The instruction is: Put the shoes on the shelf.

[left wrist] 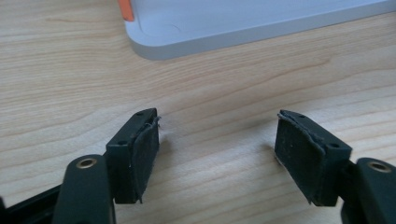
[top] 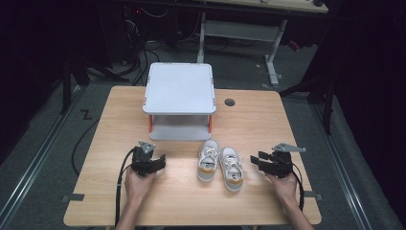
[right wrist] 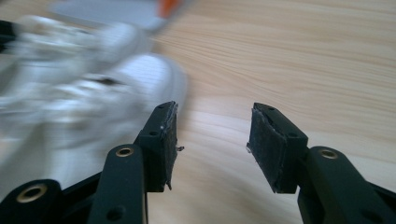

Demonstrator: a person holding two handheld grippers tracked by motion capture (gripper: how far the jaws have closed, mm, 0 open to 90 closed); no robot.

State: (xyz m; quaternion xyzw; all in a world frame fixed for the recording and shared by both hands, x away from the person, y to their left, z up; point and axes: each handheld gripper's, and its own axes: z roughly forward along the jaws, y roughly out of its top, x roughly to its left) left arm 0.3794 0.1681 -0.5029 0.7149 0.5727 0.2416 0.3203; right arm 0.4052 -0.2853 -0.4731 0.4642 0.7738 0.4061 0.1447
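Sitting on wooden table (top: 268, 120), near front edge: pair of small white sneakers (top: 220, 165), toes pointing away from person, tan/orange patches at heels. Lying side by side, just touching or nearly so; can't tell which. Left sneaker (top: 208, 160) set a bit further back than right sneaker (top: 231, 168).

Standing behind them, towards table centre-back: grey two-tier shelf (top: 180, 100) w/ orange posts, lower tier open to the front. Shoes resting just in front of it, not on it.

Hovering left of the shoes, well apart from them: left gripper (top: 162, 162), held in left hand (top: 138, 184), jaws pointing right-ish towards the pair. In left gripper view, gripper (left wrist: 217, 142) standing released, jaws wide, nothing but bare wood between pads (left wrist: 145, 149); shelf base corner (left wrist: 187, 37) showing ahead w/ orange post.

Sitting just right of right sneaker, near but not touching: right gripper (top: 255, 161), held in right hand (top: 286, 187), jaws aimed left at the shoe. In right gripper view, gripper (right wrist: 212, 135) also unclenched, gap between pads (right wrist: 268, 140) holding only table; blurred white sneaker (right wrist: 84, 102) lying just beyond and beside the left-hand jaw, not between the two.

Trailing back from each gripper towards the person: black cable (top: 122, 177).
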